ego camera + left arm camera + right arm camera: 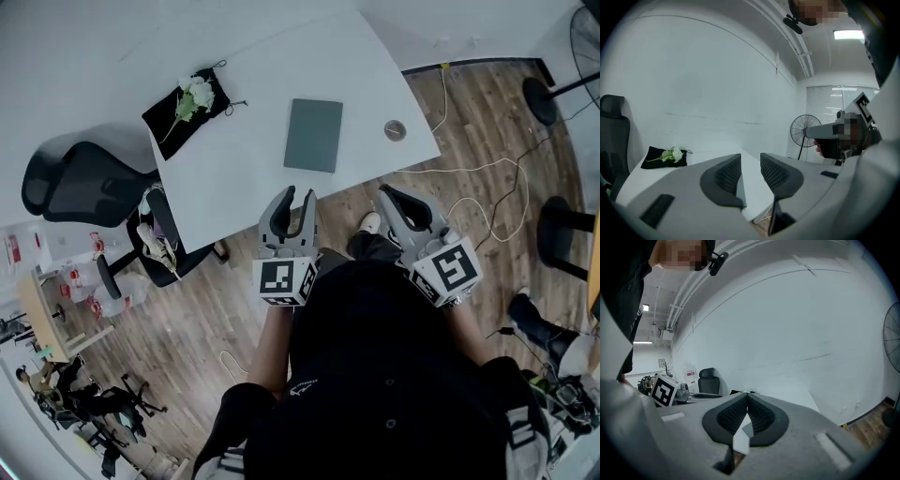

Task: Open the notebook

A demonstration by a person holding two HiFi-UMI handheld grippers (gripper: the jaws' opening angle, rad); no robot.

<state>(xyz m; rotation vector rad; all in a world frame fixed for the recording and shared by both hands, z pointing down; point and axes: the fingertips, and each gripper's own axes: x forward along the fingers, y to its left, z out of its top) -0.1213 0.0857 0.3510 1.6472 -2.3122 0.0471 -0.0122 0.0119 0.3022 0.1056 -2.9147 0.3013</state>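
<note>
Head view steeply downward from above, gripper views low, level, sharing the table (234,159)

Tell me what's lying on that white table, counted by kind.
Notebook: 1
Black cloth: 1
White flower: 1
Small round disc: 1
Total: 4

We are holding the left gripper (292,199) and the right gripper (388,195) side by side before our torso, both pointing forward. We are holding the left jaws slightly apart on nothing, the right jaws touching at their tips.
</note>
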